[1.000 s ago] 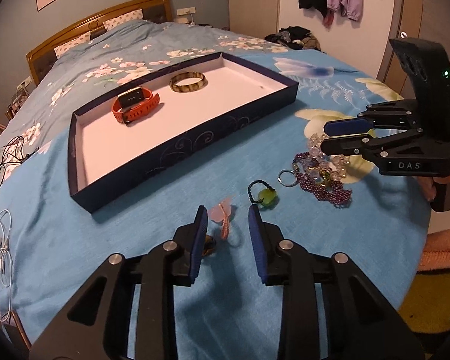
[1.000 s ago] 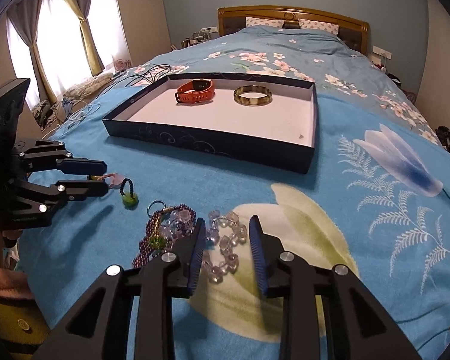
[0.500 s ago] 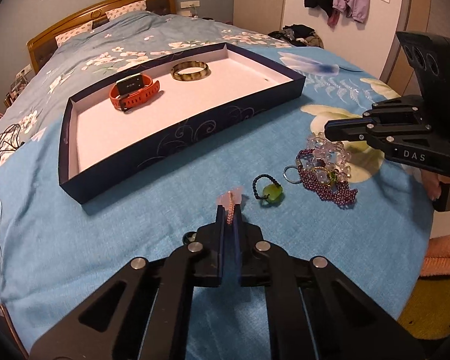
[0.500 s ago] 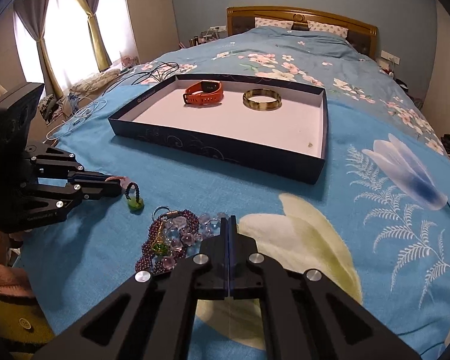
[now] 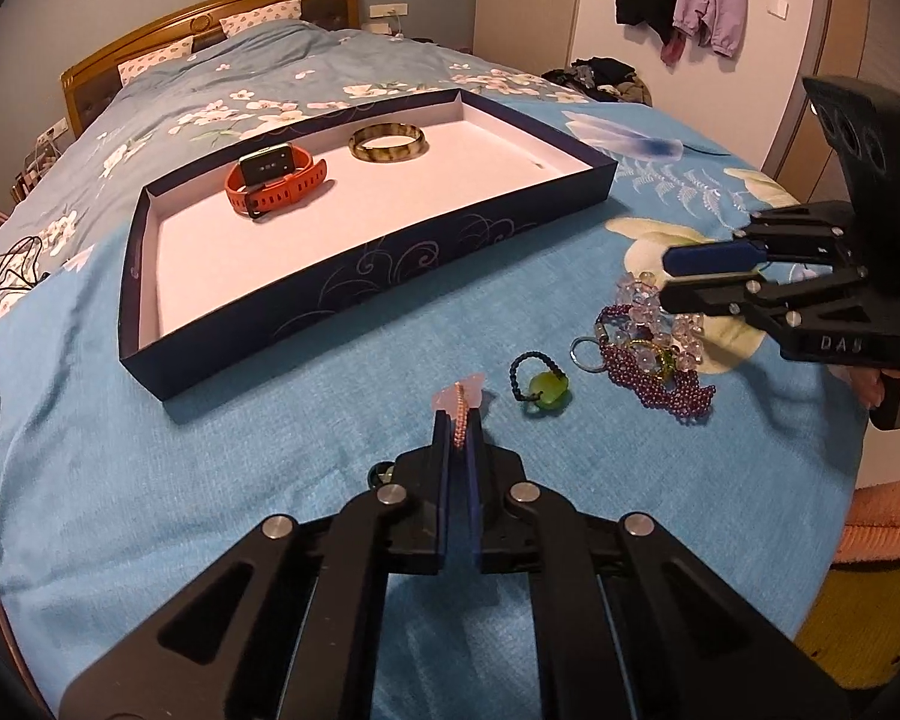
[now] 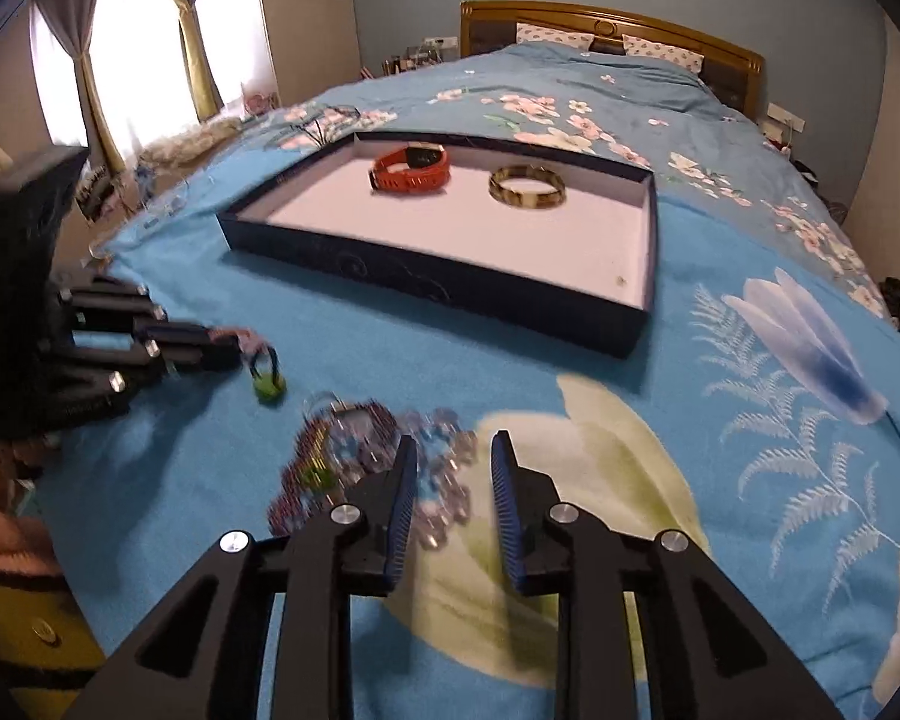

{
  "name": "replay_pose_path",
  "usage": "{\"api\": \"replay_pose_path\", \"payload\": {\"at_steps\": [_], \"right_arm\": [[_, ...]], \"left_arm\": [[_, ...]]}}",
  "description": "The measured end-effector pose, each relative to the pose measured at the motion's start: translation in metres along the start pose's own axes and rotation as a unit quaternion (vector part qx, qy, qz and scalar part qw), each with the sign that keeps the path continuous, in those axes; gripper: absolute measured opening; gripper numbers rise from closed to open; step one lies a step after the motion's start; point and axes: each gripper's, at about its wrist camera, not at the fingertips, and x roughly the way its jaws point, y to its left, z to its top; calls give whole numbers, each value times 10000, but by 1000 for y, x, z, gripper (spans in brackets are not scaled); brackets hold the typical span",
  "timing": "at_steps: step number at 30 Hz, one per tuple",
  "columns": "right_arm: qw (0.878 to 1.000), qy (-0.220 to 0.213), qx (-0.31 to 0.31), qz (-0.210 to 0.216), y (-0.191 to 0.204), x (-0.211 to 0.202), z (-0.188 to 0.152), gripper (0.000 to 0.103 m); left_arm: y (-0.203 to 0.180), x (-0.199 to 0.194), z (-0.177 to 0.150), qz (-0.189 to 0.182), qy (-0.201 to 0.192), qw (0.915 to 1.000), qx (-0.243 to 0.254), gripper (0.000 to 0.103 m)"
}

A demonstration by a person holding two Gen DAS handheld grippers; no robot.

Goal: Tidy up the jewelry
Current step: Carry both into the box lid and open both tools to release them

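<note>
A: Item one, your left gripper [image 5: 457, 420]?
B: Fingers clenched on the pink beaded charm [image 5: 461, 399]; its pale pink end sticks out past the tips, low over the blue bedspread [image 5: 270, 480].

A: Item two, your right gripper [image 6: 450, 468]?
B: Fingers released, spread apart, holding nothing. They hang over the clear bead bracelet [image 6: 444, 480]; this view is blurred.

A: Loose pieces on the bed?
B: Green stone on a black bead loop [image 5: 539, 381], just beside the pink charm. Purple bead strand [image 5: 660, 378] with a metal ring, tangled with the clear bracelet, under your right gripper.

A: The tray?
B: Dark blue tray [image 5: 354, 276] with a white floor, beyond the loose pieces. In it: orange watch [image 5: 273, 180] and brown mottled bangle [image 5: 389, 142], side by side and apart, toward the far wall.
</note>
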Motion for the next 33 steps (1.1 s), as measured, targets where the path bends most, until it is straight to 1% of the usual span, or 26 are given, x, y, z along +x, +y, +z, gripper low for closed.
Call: {"api": "replay_pose_path", "payload": {"at_steps": [2, 3, 4, 5, 7, 14, 20, 26, 33], "right_arm": [[9999, 92, -34, -50, 1, 4, -4, 23], [9999, 51, -56, -72, 2, 4, -5, 23], [9999, 32, -78, -85, 3, 4, -5, 14], [9999, 14, -129, -64, 5, 4, -5, 10], [9996, -39, -233, -164, 11, 5, -4, 7], [9987, -502, 16, 46, 6, -20, 5, 6], [9955, -906, -33, 260, 13, -43, 22, 6], [9929, -1146, -166, 285, 20, -57, 36, 6], [9901, -1377, -126, 251, 14, -66, 51, 6]], "left_arm": [[0, 1, 0, -7, -8, 10000, 4, 5], [0, 1, 0, -8, -11, 10000, 1, 5], [0, 1, 1, -3, -13, 10000, -6, 5], [0, 1, 0, 3, -11, 10000, -19, 5], [0, 0, 0, 3, -13, 10000, -36, 5], [3, -8, 2, -33, -170, 9997, -168, 4], [4, -21, 8, -67, -386, 9991, -180, 4], [5, -34, 13, -103, -569, 9981, -207, 4], [10, -43, 20, -98, -733, 9970, -245, 4]]}}
